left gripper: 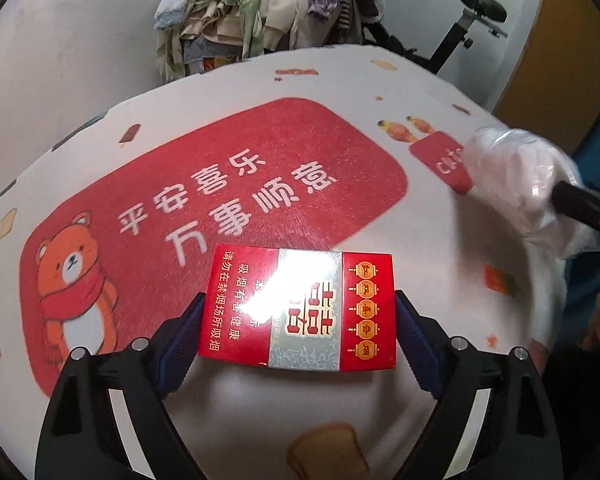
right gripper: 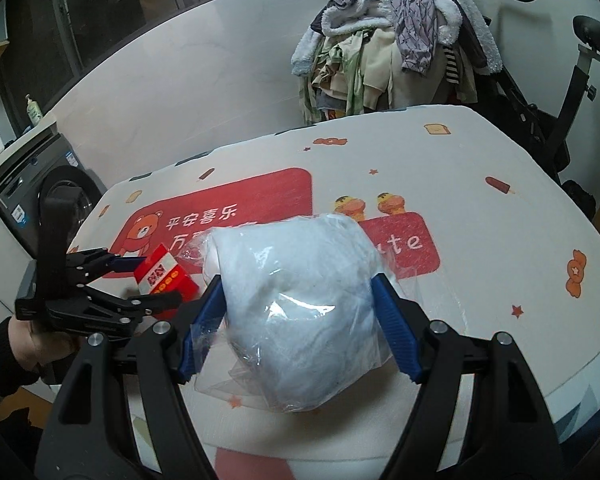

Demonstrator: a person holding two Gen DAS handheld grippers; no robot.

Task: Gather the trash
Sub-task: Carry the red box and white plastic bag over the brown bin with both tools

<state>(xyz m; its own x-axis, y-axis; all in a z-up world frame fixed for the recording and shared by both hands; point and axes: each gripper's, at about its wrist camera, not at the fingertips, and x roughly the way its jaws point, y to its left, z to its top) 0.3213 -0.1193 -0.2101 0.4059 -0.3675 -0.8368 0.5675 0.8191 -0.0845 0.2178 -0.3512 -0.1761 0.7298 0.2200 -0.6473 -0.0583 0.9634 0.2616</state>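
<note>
Tablecloth [left gripper: 380,92] bears red cig. box [left gripper: 296,308] btwn spread left claw [left gripper: 298,334] pads; right claw [right gripper: 298,320] pinches bagged wad [right gripper: 300,312].

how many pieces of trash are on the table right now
2. A red cigarette box sits between the left gripper fingers; a white bundle in clear plastic sits between the right gripper fingers. More may be hidden outside the views.
</note>
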